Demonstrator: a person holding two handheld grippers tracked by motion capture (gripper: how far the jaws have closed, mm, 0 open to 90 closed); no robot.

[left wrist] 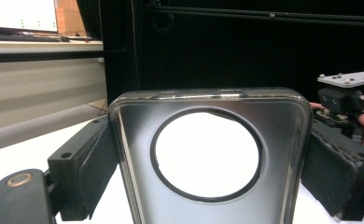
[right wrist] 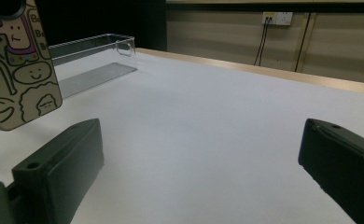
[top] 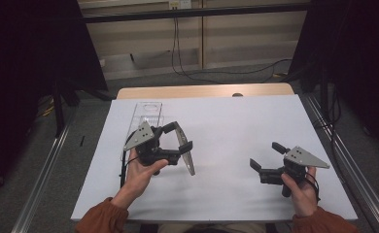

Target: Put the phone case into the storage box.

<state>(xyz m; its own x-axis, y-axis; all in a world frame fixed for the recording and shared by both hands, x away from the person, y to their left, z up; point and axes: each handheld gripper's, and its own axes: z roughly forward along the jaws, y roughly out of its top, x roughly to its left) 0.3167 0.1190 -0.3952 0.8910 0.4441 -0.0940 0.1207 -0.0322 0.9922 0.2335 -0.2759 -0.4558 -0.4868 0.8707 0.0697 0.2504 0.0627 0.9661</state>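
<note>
the left gripper (top: 178,141) has its jaws pinched on a phone case (left wrist: 208,158), one padded jaw on each long edge, so the case stands across the gap with its big round camera opening facing the left gripper view; in the high view the case (top: 186,153) hangs tilted above the surface, clear of it, near the left-centre; the right gripper view catches its printed back, cartoon faces on a pale ground (right wrist: 17,65); the right gripper (top: 265,162) sits well apart to the right with its jaws spread wide and nothing between them, only bare white surface (top: 236,126) ahead.

the hold looks like the weak point; the case is a thin flexible shell gripped only by its edges, so too hard a squeeze could bow it and let it spring out, and too light a one could let it slide down through the pads and drop; if the right gripper comes across to take it, a handover on the glossy rim could twist it loose between the two.

behind the left hand (top: 141,174) lies a clear plastic tray (top: 146,114) on the far-left part of the surface; its low transparent walls are hard to read, so a swing toward it could clip the rim and shove it, or catch the trailing cable.
</note>
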